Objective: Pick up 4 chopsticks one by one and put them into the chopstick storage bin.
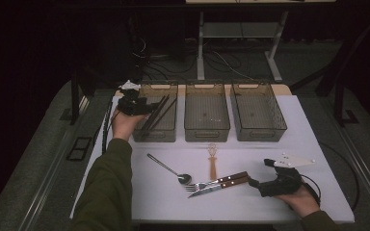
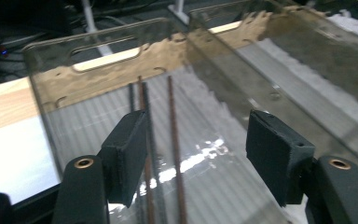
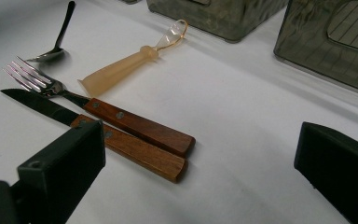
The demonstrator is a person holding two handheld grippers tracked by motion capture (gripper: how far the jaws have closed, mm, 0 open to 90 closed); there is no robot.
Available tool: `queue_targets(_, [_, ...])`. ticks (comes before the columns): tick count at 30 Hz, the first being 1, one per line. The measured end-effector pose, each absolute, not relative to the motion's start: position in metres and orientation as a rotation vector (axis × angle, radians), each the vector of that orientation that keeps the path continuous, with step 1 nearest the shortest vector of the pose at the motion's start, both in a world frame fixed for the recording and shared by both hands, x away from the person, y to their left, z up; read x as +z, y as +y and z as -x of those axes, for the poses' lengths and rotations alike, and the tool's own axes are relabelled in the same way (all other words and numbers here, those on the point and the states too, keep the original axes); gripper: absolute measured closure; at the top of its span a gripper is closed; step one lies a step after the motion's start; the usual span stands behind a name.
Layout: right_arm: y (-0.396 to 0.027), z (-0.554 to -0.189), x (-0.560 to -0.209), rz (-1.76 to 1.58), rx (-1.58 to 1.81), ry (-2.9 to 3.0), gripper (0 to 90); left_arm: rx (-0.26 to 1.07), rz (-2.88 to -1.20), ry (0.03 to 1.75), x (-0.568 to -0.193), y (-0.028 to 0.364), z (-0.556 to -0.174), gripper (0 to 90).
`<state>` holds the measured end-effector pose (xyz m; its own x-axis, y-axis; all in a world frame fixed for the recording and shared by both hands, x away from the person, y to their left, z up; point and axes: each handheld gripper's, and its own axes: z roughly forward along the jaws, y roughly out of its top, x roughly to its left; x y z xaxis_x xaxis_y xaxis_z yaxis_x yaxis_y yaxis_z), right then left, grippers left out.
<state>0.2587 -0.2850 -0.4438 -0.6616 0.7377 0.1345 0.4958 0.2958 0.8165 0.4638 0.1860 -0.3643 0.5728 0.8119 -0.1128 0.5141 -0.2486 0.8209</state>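
My left gripper [image 1: 143, 107] hovers over the left clear bin [image 1: 155, 136], jaws open. Several dark chopsticks [image 1: 157, 114] lie slanted in that bin. In the left gripper view the chopsticks [image 2: 174, 140] rest on the bin floor below the open gap of my gripper [image 2: 196, 158], near the left pad and not pinched. At the front right my right gripper [image 1: 257, 183] stands open on the table, just right of the wooden handles of a fork [image 1: 216, 182] and a knife [image 1: 218, 188]. In the right gripper view, fork [image 3: 137, 125] and knife [image 3: 142, 153] lie side by side.
A metal spoon [image 1: 170, 168] and a translucent amber utensil [image 1: 212, 162] lie on the white table [image 1: 270, 202]. The middle bin [image 1: 207, 134] and right bin [image 1: 260, 135] stand beside the left one. Table legs and cables sit on the dark floor behind.
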Motion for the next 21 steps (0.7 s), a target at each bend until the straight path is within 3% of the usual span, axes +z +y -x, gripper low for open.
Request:
queue_targets(9, [-0.285, -0.26, -0.444, -1.127, 1.297, 2.296, 1.6, 0.367, -1.917, 0.955, -0.348, 0.177, -0.441, 30.5])
queue_targets(21, [-0.286, -0.261, -0.443, -1.128, 1.302, 2.293, 1.6, 0.343, -1.939, 0.853, -0.355, 0.169, -0.405, 26.2])
